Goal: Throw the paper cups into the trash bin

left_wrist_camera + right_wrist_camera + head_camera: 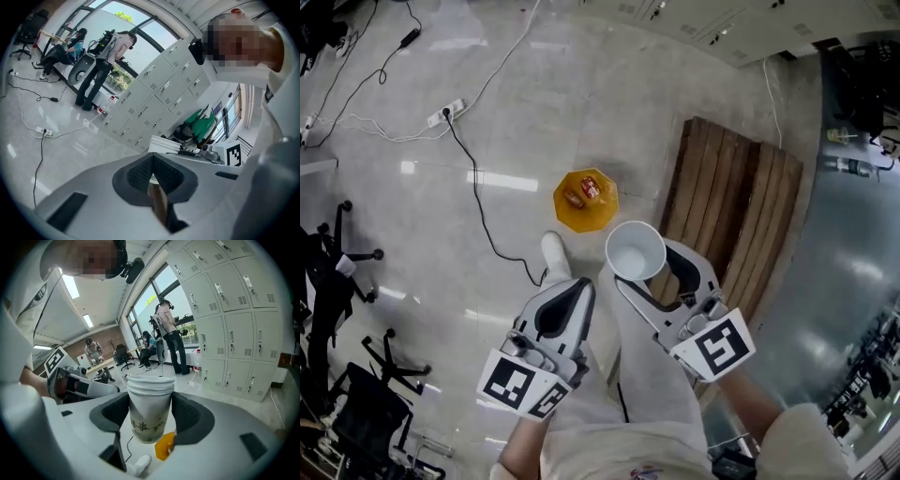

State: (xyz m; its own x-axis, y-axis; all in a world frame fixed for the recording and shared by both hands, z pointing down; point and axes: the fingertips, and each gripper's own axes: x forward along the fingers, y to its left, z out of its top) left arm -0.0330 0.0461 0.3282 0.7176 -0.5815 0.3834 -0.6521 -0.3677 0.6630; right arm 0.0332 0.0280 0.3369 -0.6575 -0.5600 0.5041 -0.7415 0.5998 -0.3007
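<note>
A stack of white paper cups (635, 251) stands upright between the jaws of my right gripper (652, 269), which is shut on it; green print shows on the outer cup (149, 420). The stack hangs above the floor, just right of and nearer to me than the orange trash bin (586, 200). That bin holds some wrappers and peeks out below the cup as an orange patch (165, 445). My left gripper (565, 292) is beside the right one, shut with its dark pads (140, 173) meeting and nothing between them.
A slatted wooden pallet (733, 211) lies right of the bin. The person's white shoe (554, 255) stands by the bin. Black and white cables with a power strip (446, 112) cross the floor at left. Office chairs (337, 272) crowd the left edge. Lockers (234, 324) and people are in the background.
</note>
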